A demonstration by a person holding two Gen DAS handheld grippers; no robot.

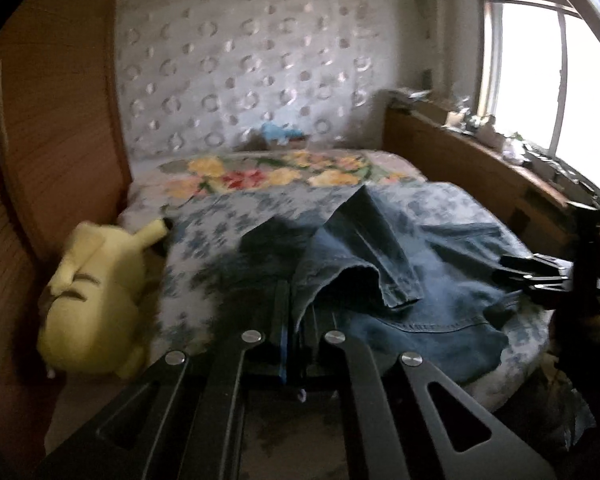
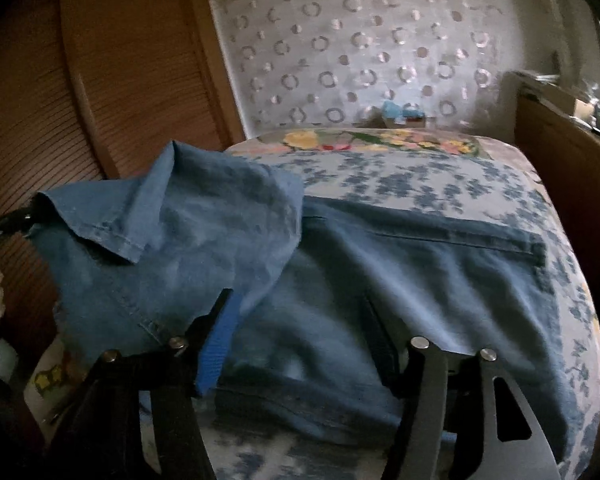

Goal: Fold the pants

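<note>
Blue denim pants (image 1: 432, 280) lie on a bed with a floral cover (image 1: 228, 220). My left gripper (image 1: 298, 320) is shut on a pant leg hem, holding it lifted above the bed; the leg drapes over the fingers. In the right wrist view the lifted leg (image 2: 172, 232) hangs at left, pinched by the left gripper (image 2: 24, 220) at the frame edge. My right gripper (image 2: 300, 336) is open, fingers wide apart, just above the pants' body (image 2: 420, 280). It also shows at the right edge of the left wrist view (image 1: 532, 276).
A yellow plush toy (image 1: 92, 300) lies at the bed's left edge by a wooden louvered door (image 1: 52, 120). A wooden shelf with clutter (image 1: 480, 136) runs along the right under a window (image 1: 540, 72). A padded headboard (image 1: 252, 72) stands behind.
</note>
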